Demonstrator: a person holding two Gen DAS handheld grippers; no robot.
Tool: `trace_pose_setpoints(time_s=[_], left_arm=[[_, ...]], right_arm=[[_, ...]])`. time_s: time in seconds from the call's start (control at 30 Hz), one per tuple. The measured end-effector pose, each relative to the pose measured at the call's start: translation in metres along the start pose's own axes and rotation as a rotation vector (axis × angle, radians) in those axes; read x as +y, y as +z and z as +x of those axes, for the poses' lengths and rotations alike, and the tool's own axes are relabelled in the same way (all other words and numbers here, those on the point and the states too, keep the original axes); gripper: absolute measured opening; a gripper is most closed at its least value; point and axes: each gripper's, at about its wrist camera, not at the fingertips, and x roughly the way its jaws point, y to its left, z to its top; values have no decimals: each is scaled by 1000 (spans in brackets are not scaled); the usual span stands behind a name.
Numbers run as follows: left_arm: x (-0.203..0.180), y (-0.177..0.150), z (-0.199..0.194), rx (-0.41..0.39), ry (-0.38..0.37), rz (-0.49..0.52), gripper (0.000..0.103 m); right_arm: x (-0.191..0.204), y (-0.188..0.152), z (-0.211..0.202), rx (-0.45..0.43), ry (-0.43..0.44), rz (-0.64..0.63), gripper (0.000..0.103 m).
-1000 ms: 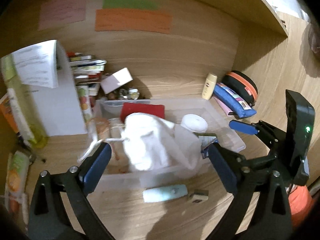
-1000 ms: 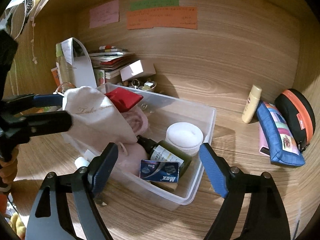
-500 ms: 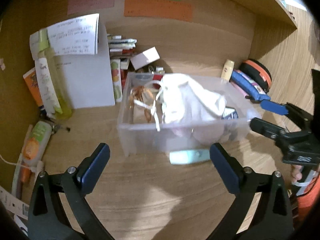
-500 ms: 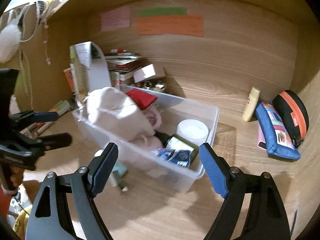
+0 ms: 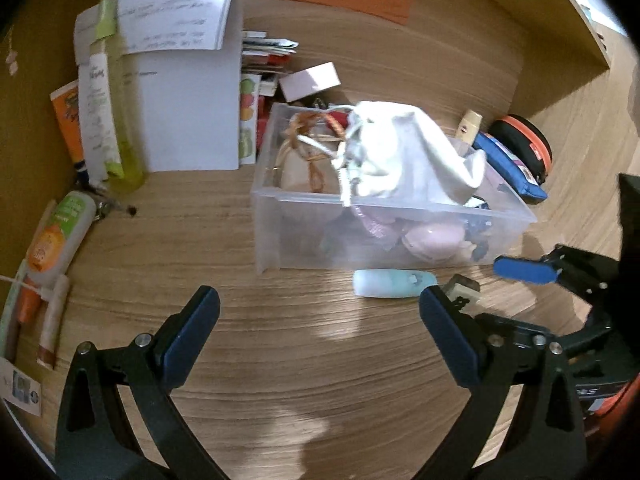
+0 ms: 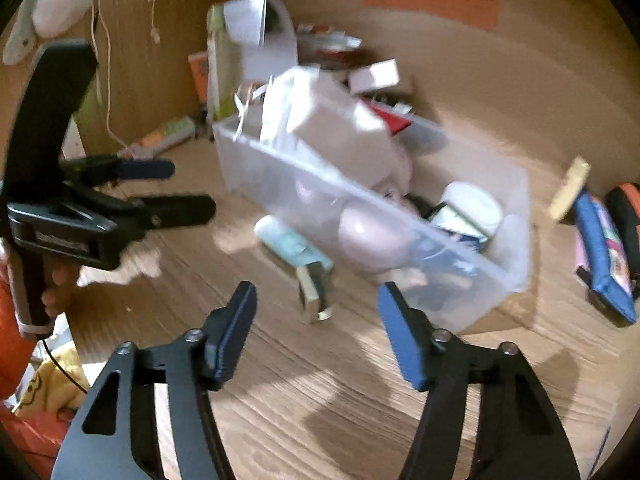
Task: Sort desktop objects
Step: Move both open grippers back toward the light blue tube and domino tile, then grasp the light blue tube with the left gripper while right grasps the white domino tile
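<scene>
While the clear plastic bin sits well ahead of both sets of jaws, stuffed with a floppy white drawstring pouch, the leftovers lie on the wooden desk just in front of it — a pale blue tube and a small boxy thing. The right gripper has just been narrowing, jaws half spread with nothing in them, box just beyond the tips. The left gripper is spread wide, empty. I'd guess the tube's light and slick, so pinch mid-body; the box looks stiff — grab its flat sides. Labels too blurred to read.
</scene>
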Motion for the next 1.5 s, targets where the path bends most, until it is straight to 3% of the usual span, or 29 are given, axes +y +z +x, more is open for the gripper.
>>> trace_pose_setpoints(time_s=[0.07, 0.2, 0.3, 0.8, 0.9, 1.07, 1.13, 1.2, 1.4, 1.5], left_arm=[[4, -2, 0, 2, 4, -12, 101], [12, -4, 5, 28, 1, -35, 101], [11, -6, 13, 59, -23, -43, 101], [-57, -4, 43, 137, 3, 103, 101], [-72, -1, 54, 155, 20, 135, 101], [-83, 3, 70, 187, 43, 129, 101], [-83, 5, 73, 193, 55, 123, 101], [-81, 6, 77, 208, 60, 110, 101], [-74, 11, 81, 214, 72, 77, 101], [-73, 12, 80, 206, 77, 80, 94]], right_arm=[[1, 1, 12, 31, 4, -8, 50], [-1, 2, 31, 73, 31, -3, 27], [0, 1, 32, 72, 45, -5, 16], [-40, -16, -25, -85, 70, 139, 13], [-48, -18, -39, -120, 60, 139, 13], [-53, -24, -41, -94, 71, 122, 18], [-53, -27, -39, -79, 72, 109, 39], [-53, -30, -40, -78, 36, 94, 51], [-53, -36, -30, -37, -4, 63, 51], [-55, -36, -18, 21, -10, 64, 51]])
